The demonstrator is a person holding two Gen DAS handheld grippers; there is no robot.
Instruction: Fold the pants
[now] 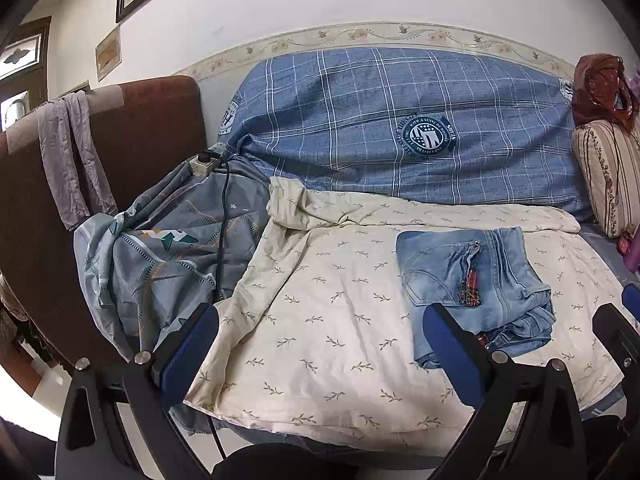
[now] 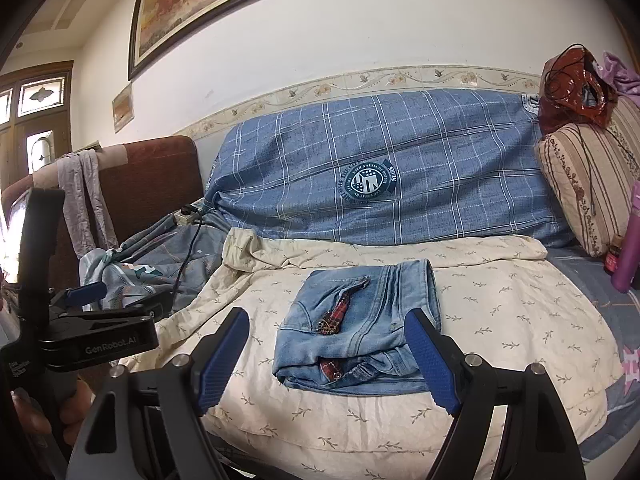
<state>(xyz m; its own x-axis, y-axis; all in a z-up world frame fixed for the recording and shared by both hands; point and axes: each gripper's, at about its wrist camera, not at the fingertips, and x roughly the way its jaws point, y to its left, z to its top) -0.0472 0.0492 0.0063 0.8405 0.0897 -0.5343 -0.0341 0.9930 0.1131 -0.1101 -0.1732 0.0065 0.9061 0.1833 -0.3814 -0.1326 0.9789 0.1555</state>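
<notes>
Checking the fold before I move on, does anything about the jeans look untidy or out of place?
Mostly tidy: the jeans lie folded on the cream sheet. The near edge is uneven, with bunched layers and red plaid lining poking out. Both grippers are open, clear of them.

— What stands behind the bed?
— A white wall with a floral border strip; a framed painting hangs high on it; a small picture sits lower, toward the left.
— And at the left?
— A brown upholstered chair back with a grey cloth draped over it; beyond it, a dark wooden door with patterned glass panes, daylight coming through.
</notes>
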